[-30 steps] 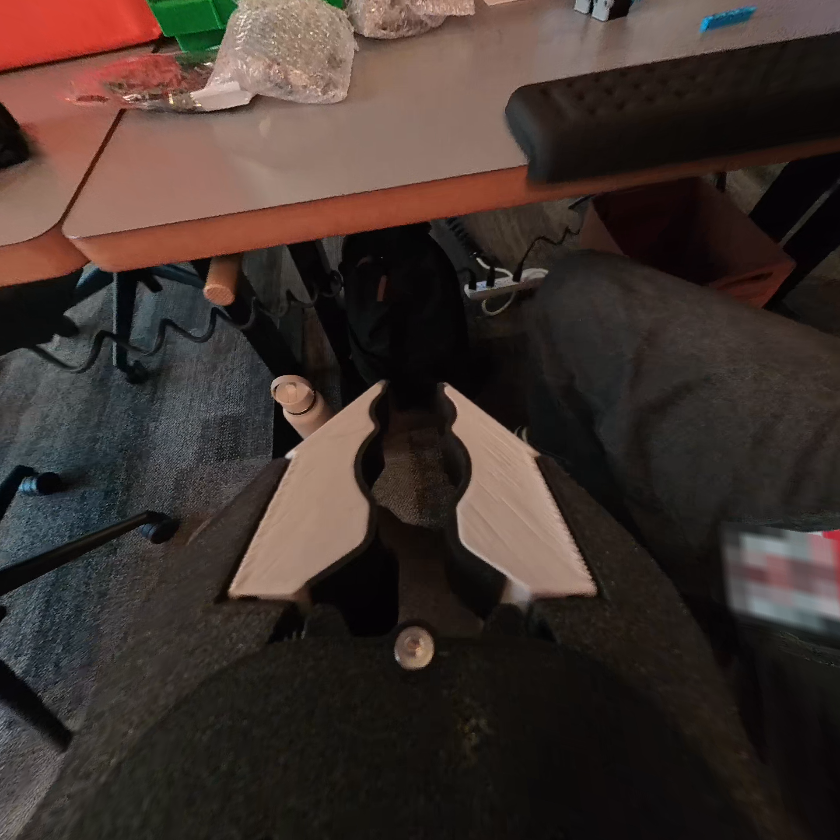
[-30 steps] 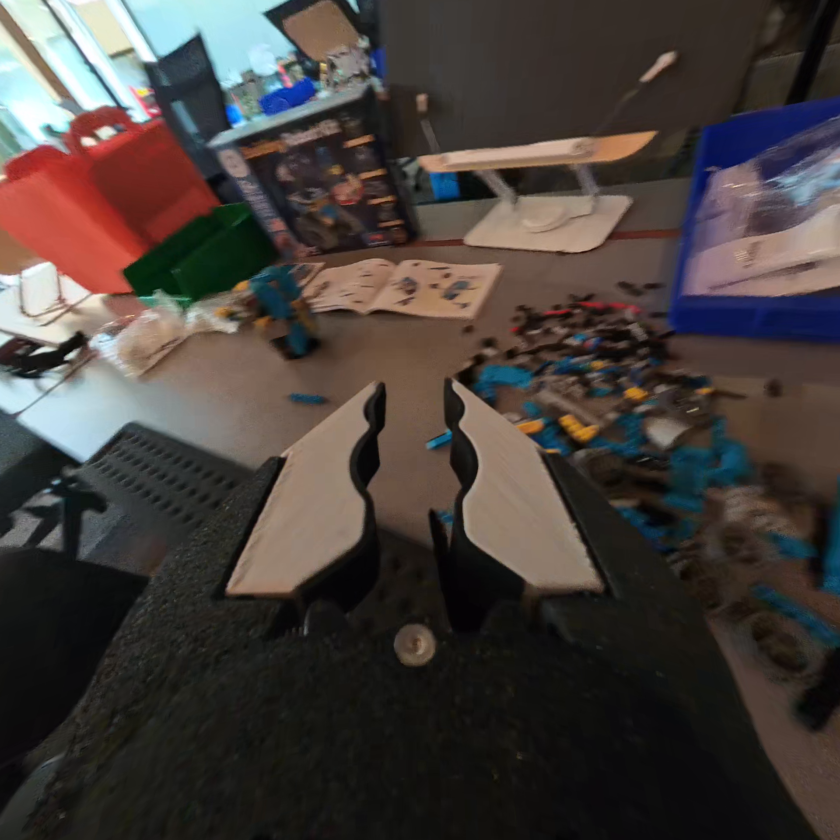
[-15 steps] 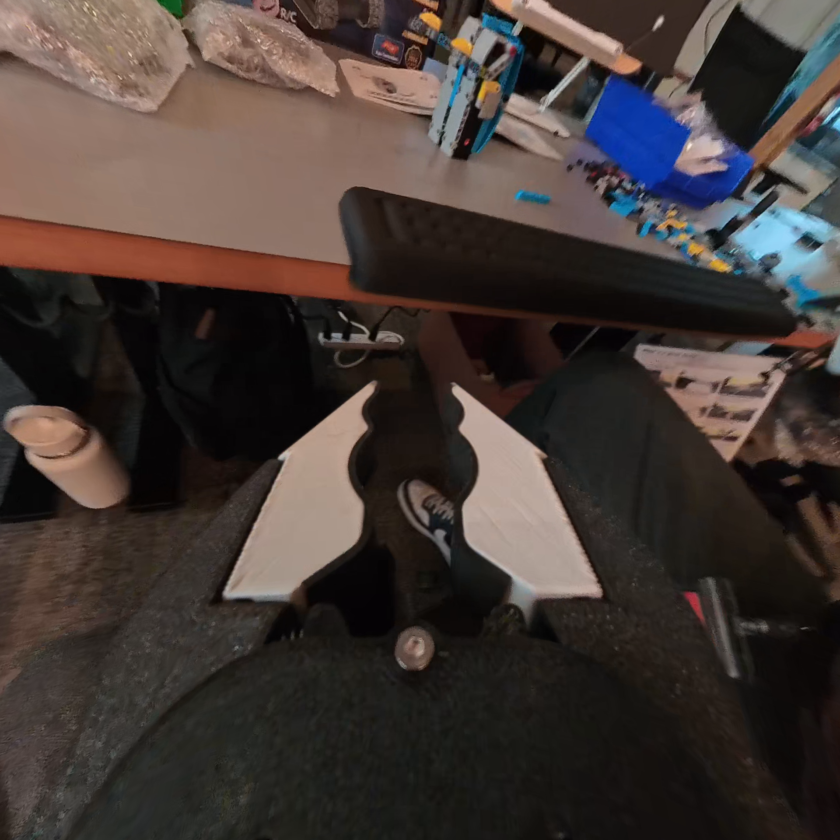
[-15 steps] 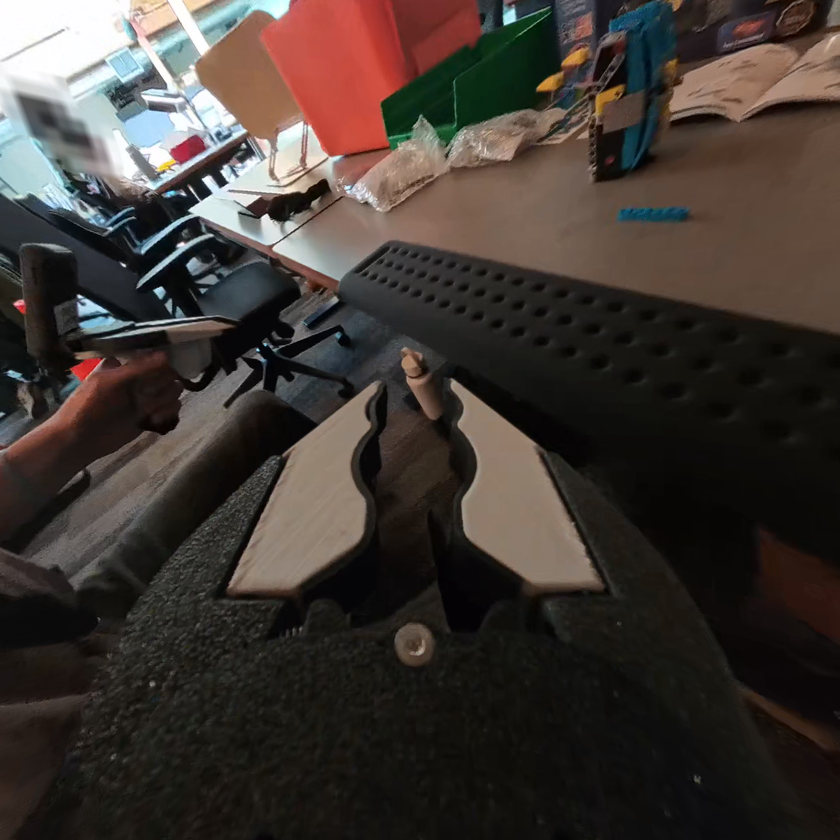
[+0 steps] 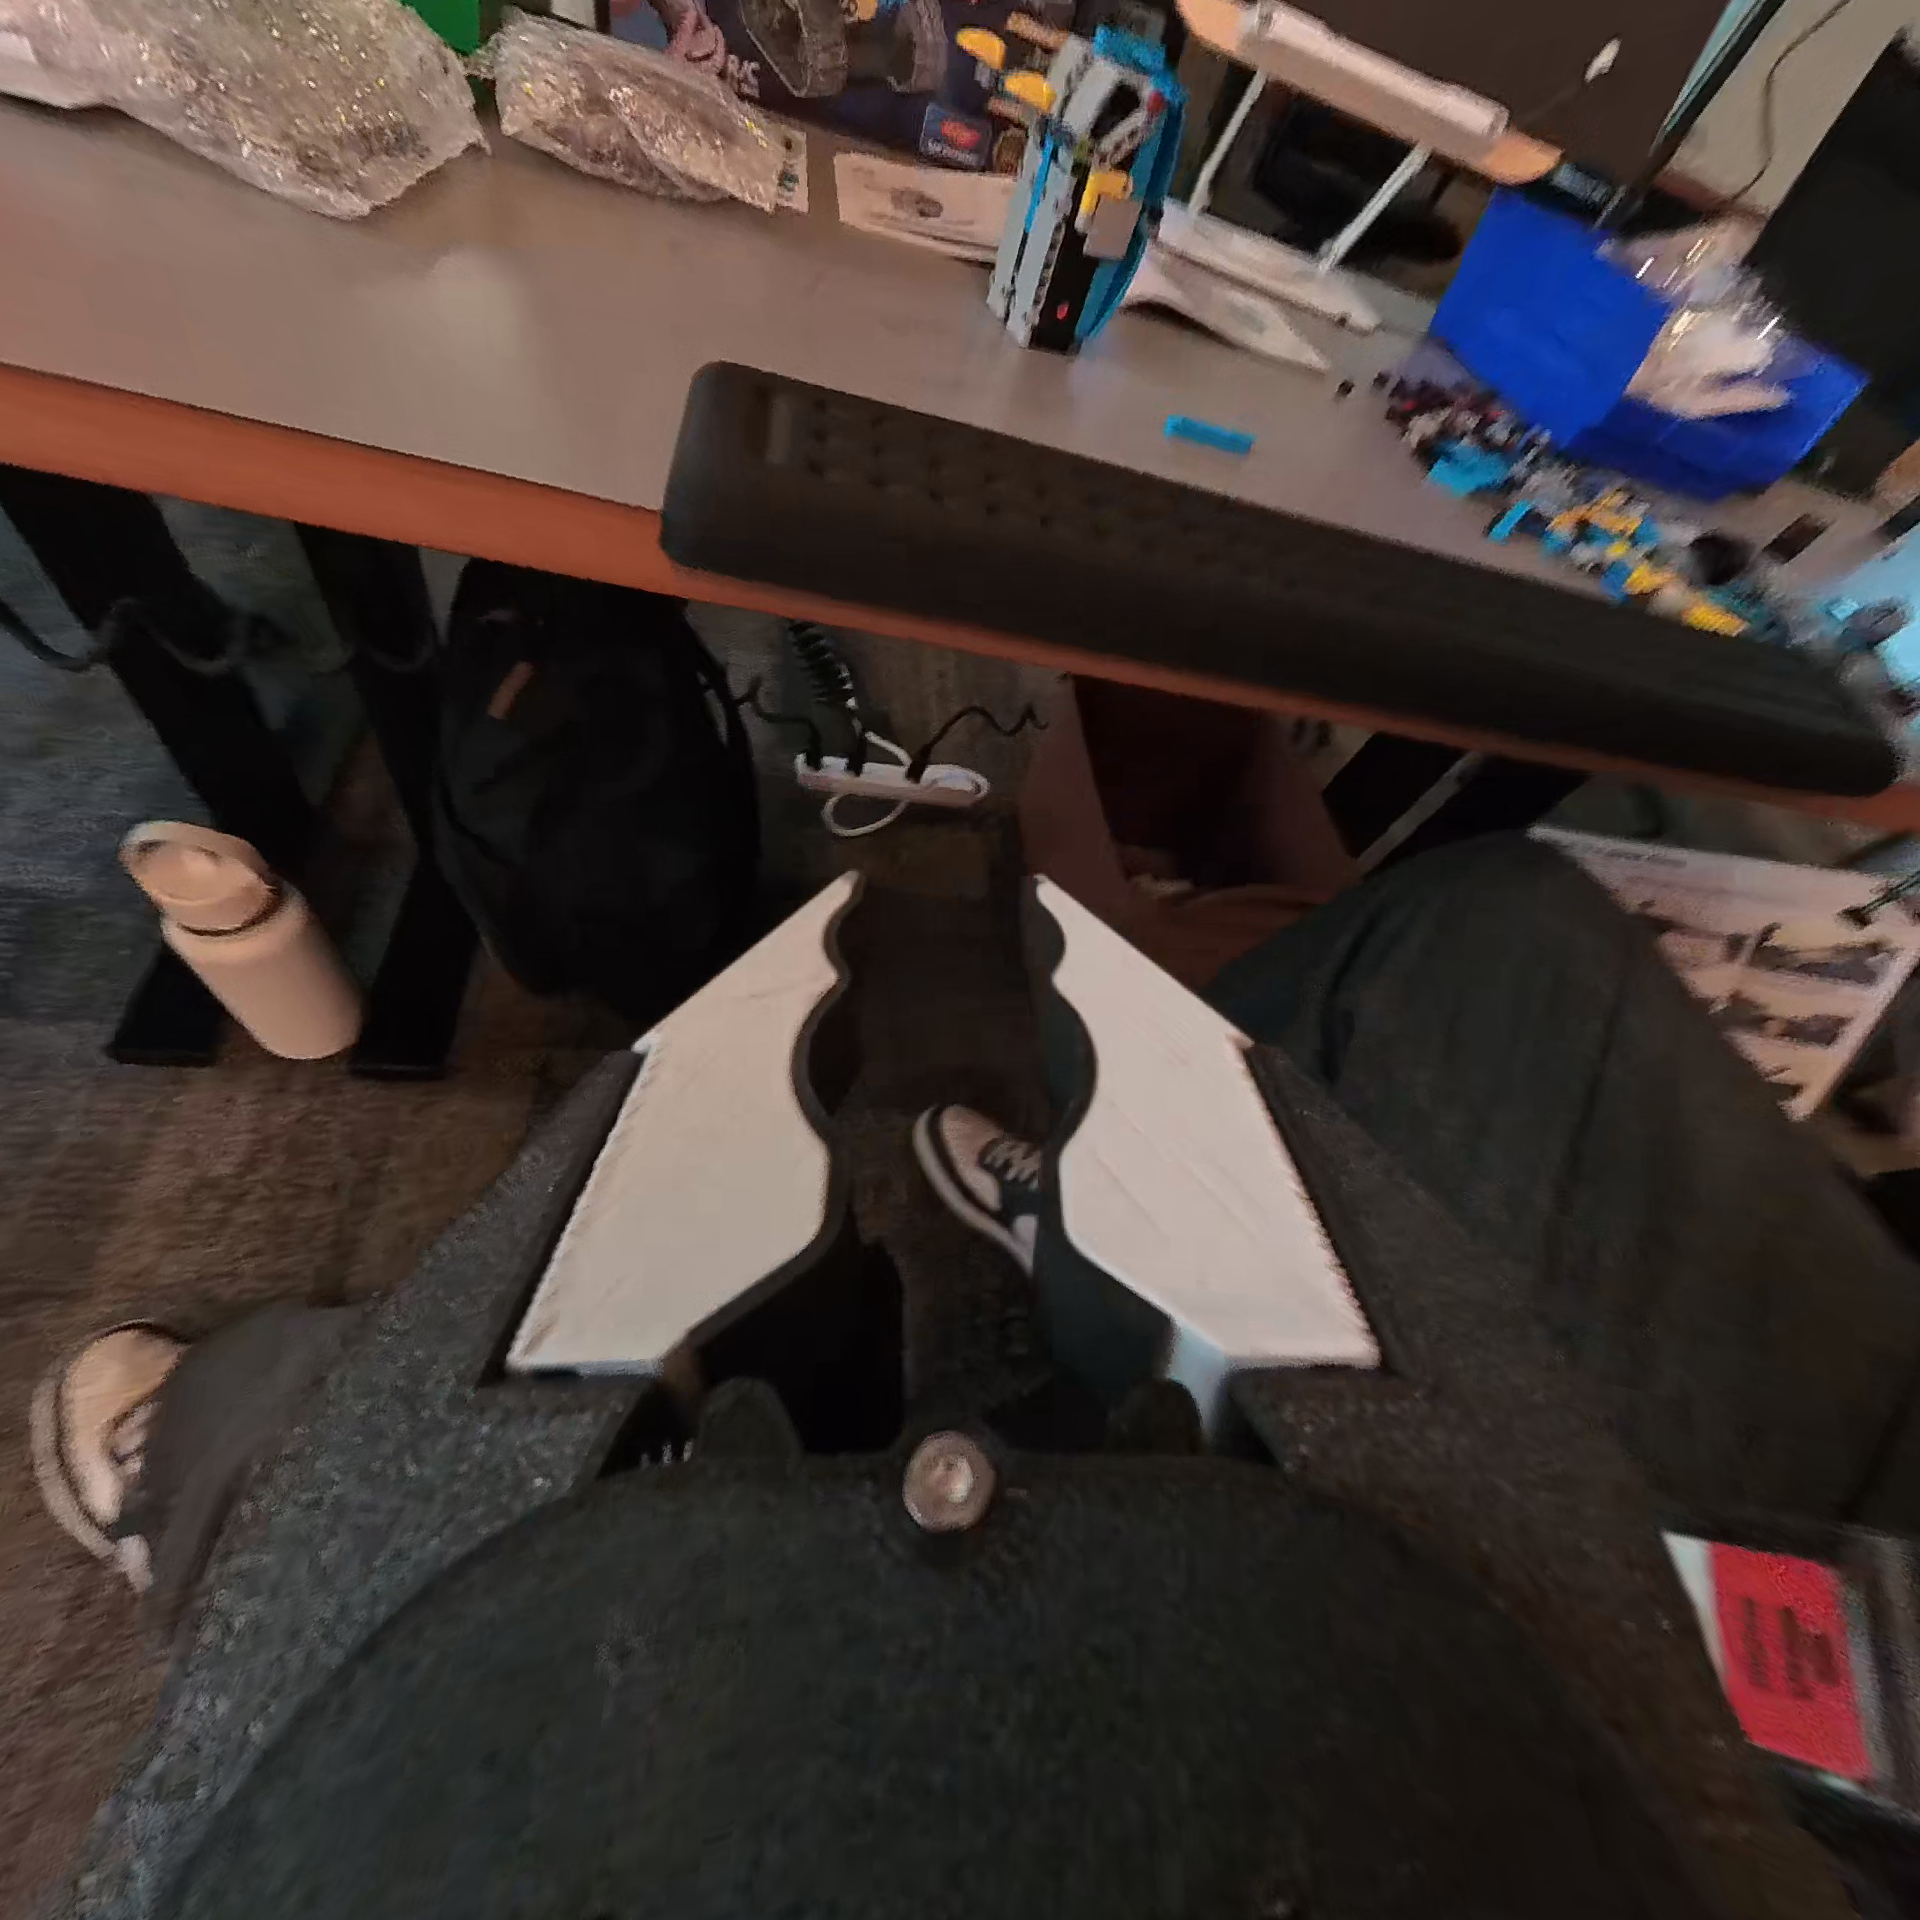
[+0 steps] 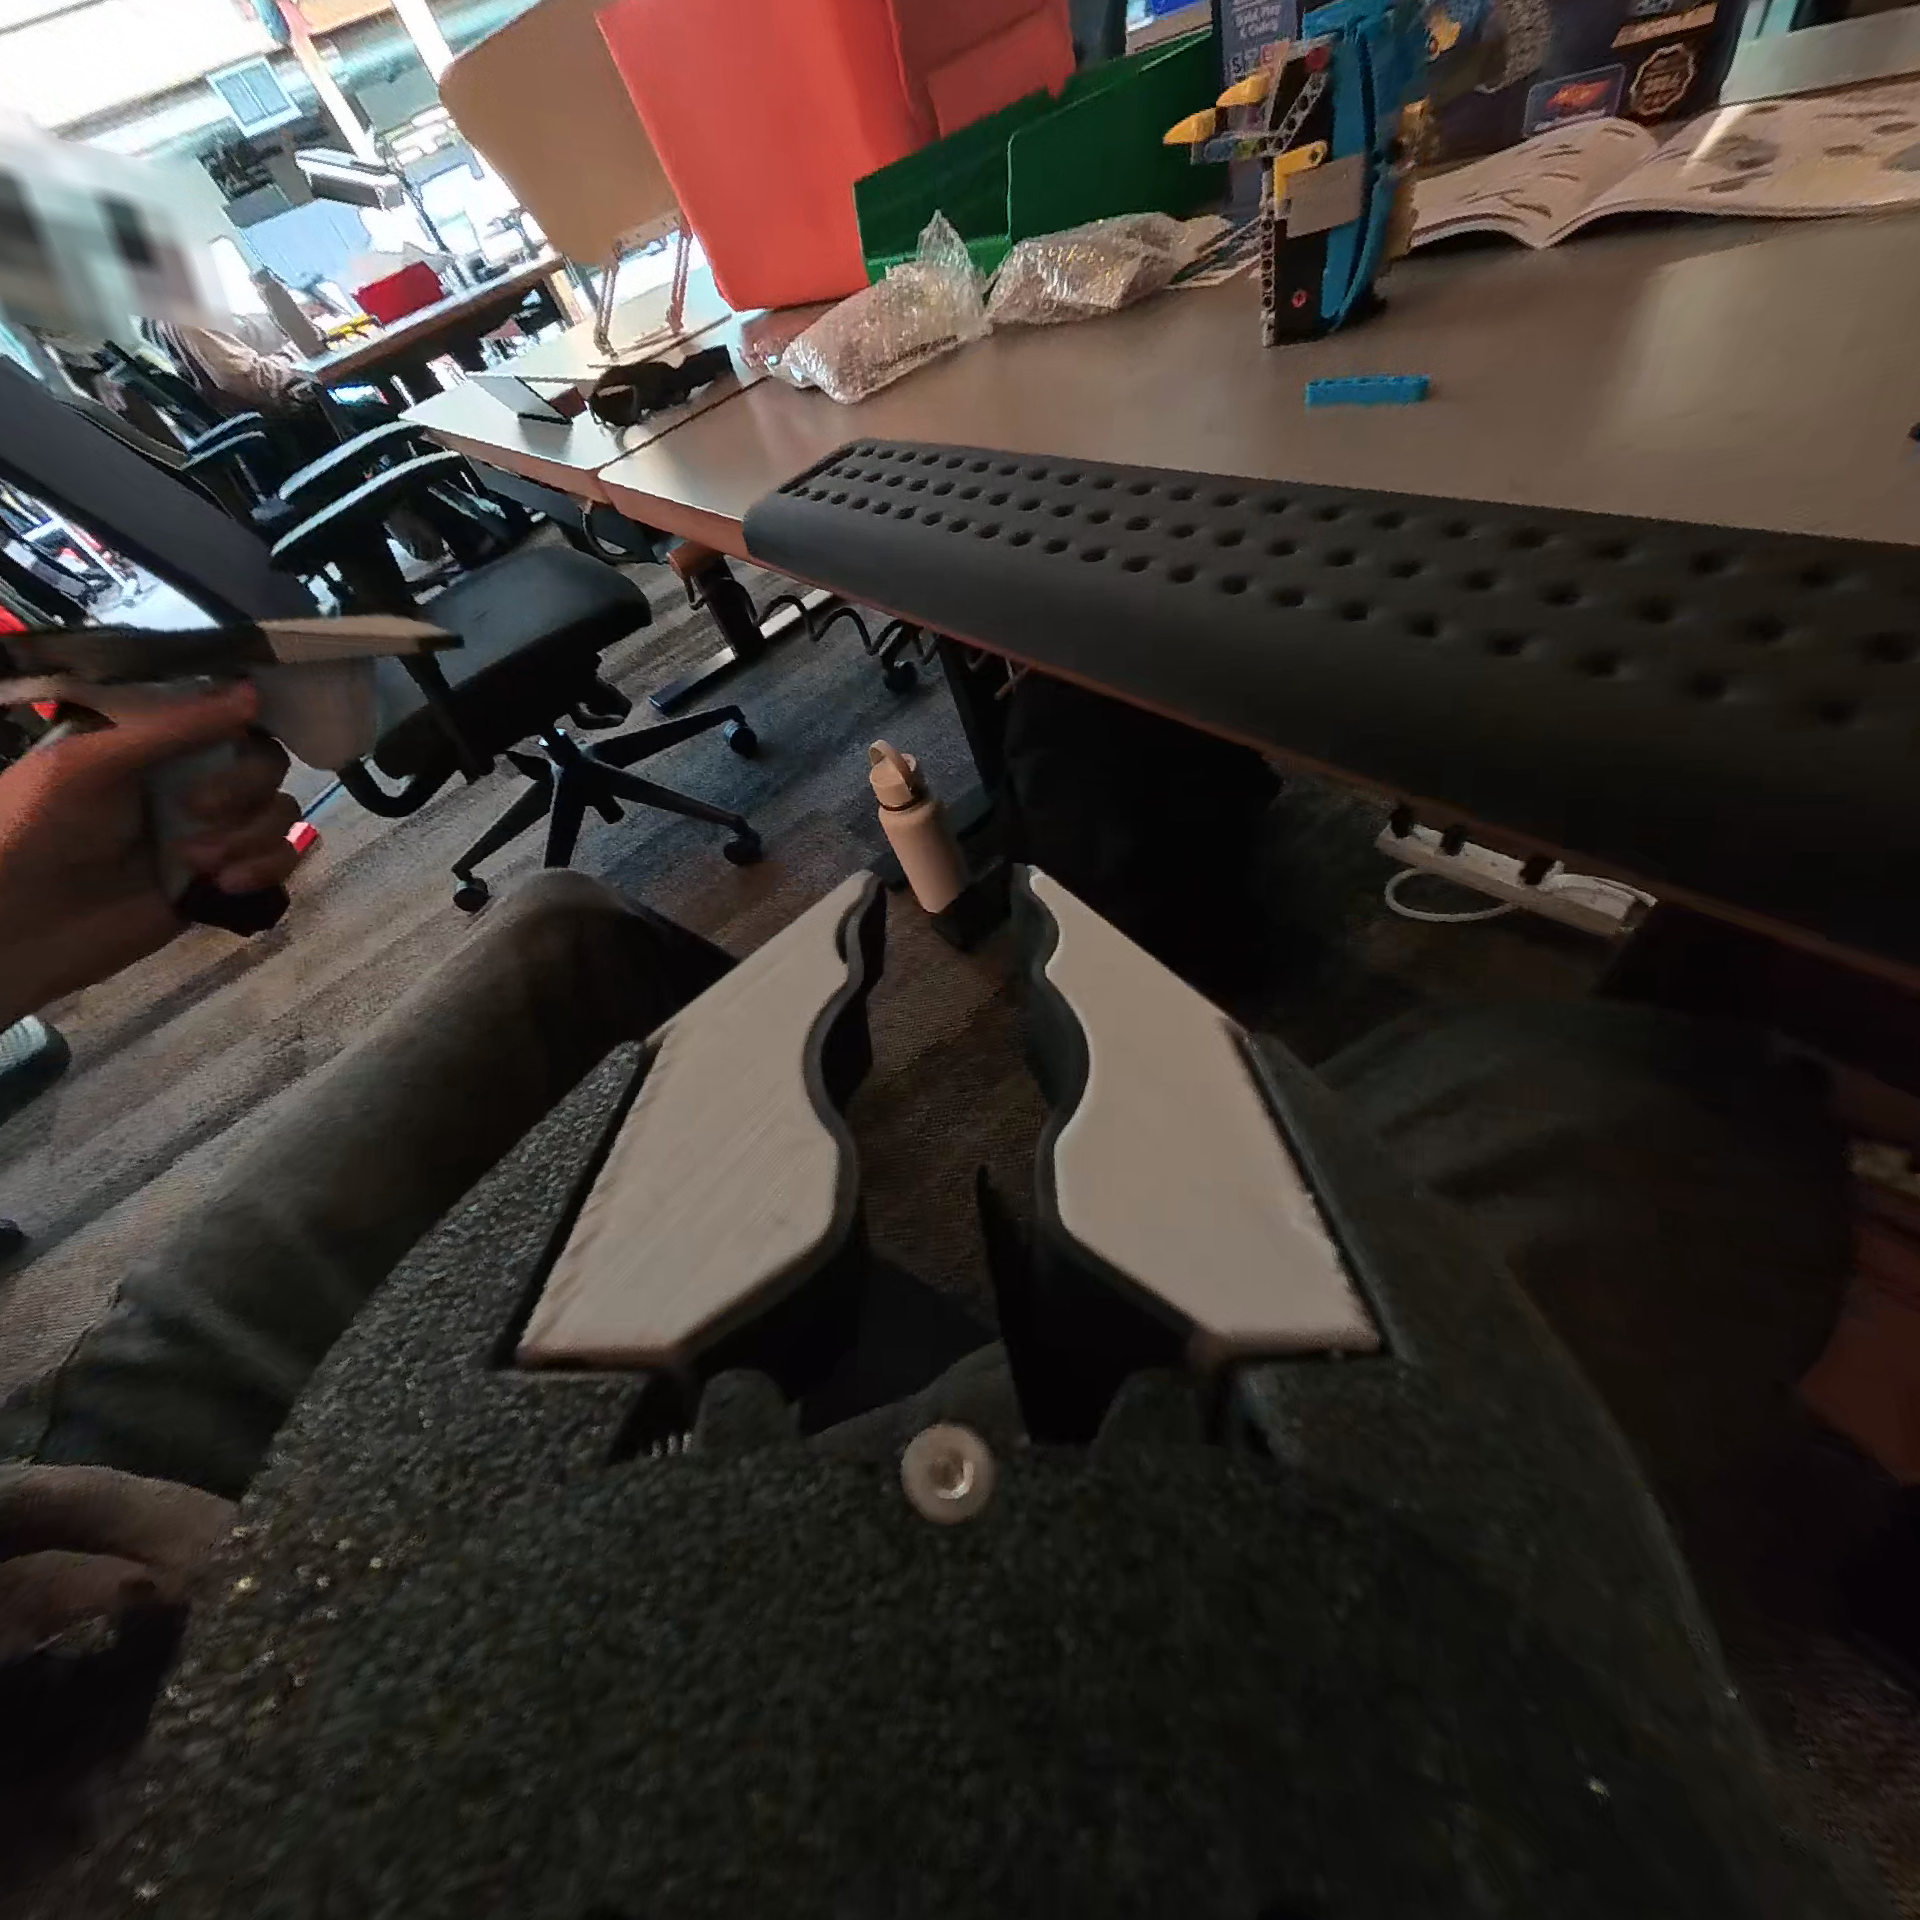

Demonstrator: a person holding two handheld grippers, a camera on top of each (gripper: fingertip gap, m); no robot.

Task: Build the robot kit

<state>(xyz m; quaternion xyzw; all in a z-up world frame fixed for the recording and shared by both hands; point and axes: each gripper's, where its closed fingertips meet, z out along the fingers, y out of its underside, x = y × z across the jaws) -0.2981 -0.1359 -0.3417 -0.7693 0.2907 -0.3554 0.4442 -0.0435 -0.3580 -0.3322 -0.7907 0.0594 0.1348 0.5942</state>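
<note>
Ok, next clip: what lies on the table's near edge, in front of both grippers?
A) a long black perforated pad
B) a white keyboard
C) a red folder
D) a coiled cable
A: a long black perforated pad runs along the table edge, also visible in the left wrist view.

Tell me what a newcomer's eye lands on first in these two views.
The long black perforated pad along the table's near edge stands out, with both grippers held low in front of it, jaws open and empty. Behind it on the table stands a blue and black brick model, a loose blue brick lying near it. A beige bottle stands on the carpet underneath.
</note>
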